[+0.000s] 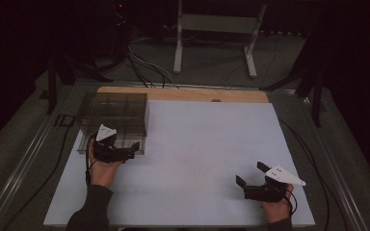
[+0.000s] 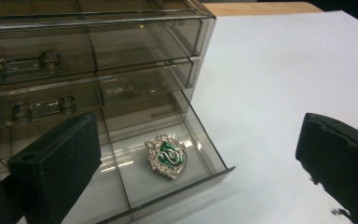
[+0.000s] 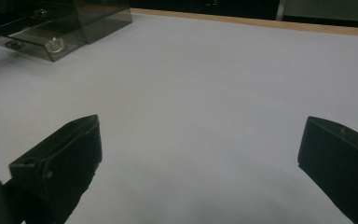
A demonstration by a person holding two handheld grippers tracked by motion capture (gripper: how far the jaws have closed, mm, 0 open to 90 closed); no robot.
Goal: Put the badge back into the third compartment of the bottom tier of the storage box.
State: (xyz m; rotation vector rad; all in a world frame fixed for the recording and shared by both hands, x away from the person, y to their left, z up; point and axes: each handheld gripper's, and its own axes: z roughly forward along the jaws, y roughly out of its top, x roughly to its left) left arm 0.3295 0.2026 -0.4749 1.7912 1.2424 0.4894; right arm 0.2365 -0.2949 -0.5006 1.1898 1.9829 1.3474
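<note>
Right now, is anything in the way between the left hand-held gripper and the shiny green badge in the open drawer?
Nothing visible is. The badge lies alone in the open bottom drawer, uncovered from above. The left hand-held gripper is open, and its view looks straight down at the badge. The drawer's low front wall stands beside the badge, not over it.

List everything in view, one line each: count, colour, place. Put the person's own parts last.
Smoky transparent plastic drawer box: one, grey-brown, far left of the table, bottom drawer pulled open.
Silver crest-shaped brooch with green enamel centre: one, lying in the open drawer's right-hand compartment.
White table top: one, with a light wooden strip along its far edge.
White metal frame: one, on the floor beyond the table.
Black cables: several, on the floor behind the table.
Left gripper: black, open, at the drawer front.
Right gripper: black, open, above the table's near right.
Hands: two, one holding each gripper.
</note>
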